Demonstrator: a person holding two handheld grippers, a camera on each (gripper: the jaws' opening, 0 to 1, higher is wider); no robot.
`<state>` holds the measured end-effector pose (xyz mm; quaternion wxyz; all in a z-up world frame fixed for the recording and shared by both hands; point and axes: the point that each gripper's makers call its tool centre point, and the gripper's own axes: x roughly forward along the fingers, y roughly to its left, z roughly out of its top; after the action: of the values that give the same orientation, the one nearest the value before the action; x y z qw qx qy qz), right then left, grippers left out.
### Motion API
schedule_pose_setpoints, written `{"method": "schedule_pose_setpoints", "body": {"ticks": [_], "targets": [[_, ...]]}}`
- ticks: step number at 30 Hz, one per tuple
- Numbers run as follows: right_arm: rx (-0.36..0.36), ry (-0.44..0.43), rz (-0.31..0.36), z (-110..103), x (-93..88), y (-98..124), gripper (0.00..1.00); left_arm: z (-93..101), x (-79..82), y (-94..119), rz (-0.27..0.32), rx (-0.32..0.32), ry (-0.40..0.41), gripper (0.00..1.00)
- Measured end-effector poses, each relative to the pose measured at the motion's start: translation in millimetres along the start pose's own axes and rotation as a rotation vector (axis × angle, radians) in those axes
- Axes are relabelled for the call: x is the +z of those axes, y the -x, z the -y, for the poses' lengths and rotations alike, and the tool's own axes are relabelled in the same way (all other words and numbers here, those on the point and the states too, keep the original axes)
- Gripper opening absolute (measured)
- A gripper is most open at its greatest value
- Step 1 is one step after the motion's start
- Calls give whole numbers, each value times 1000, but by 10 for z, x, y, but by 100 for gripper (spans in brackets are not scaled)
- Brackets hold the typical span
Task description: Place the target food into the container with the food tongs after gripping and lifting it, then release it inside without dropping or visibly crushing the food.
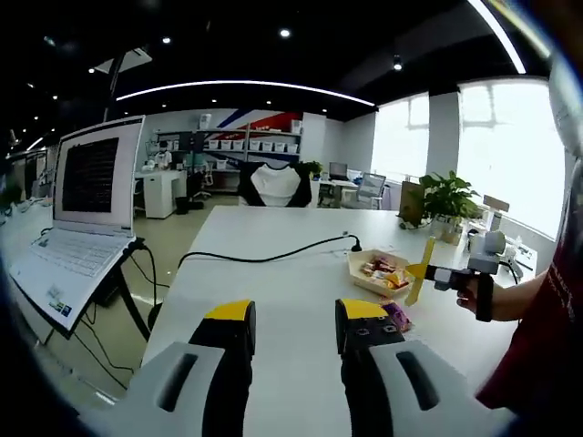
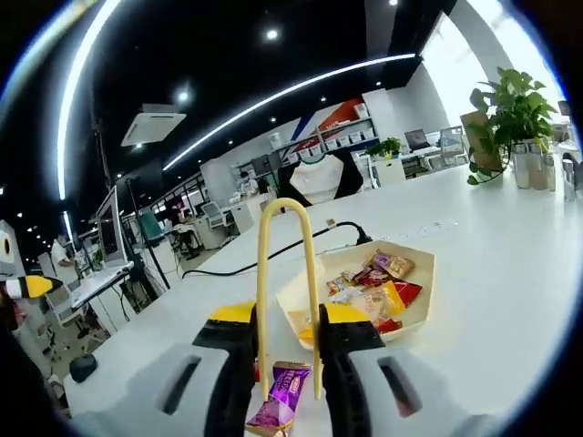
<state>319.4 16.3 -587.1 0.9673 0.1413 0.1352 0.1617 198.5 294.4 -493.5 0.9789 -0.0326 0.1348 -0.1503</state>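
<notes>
A shallow beige container (image 2: 421,282) (image 1: 358,270) of wrapped snacks stands on the white table. My right gripper (image 2: 287,320) is shut on yellow food tongs (image 2: 287,208), whose bend points away toward the container. A purple wrapped candy (image 2: 281,399) lies low between the tongs' arms, close to my jaws; I cannot tell if it is pinched. In the left gripper view the right gripper (image 1: 453,278) holds the tongs (image 1: 421,270) beside the container, with the purple candy (image 1: 397,315) just below. My left gripper (image 1: 296,320) is open and holds nothing, hovering over bare table.
A laptop (image 1: 86,205) on a stand is at the table's left edge. A black cable (image 1: 273,256) runs across the table behind the container. A potted plant (image 1: 446,196) stands at the far right. A person's red sleeve (image 1: 542,337) is at the right.
</notes>
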Motion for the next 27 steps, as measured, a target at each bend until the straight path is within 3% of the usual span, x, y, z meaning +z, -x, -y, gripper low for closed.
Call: {"method": "schedule_pose_setpoints", "body": {"ticks": [13, 15, 16, 22, 27], "targets": [[10, 71, -26, -88, -224, -167, 23, -33, -25, 30, -40, 10, -38, 37], [49, 139, -15, -161, -228, -182, 23, -38, -3, 35, -37, 12, -42, 37], [69, 215, -9, -195, -238, -180, 22, -42, 0, 35, -37, 13, -43, 37], [135, 409, -17, -331, -316, -80, 20, -29, -7, 15, -38, 11, -36, 37], [152, 351, -101, -212, -302, -24, 16, 15, 2, -29, -39, -1, -41, 37]]}}
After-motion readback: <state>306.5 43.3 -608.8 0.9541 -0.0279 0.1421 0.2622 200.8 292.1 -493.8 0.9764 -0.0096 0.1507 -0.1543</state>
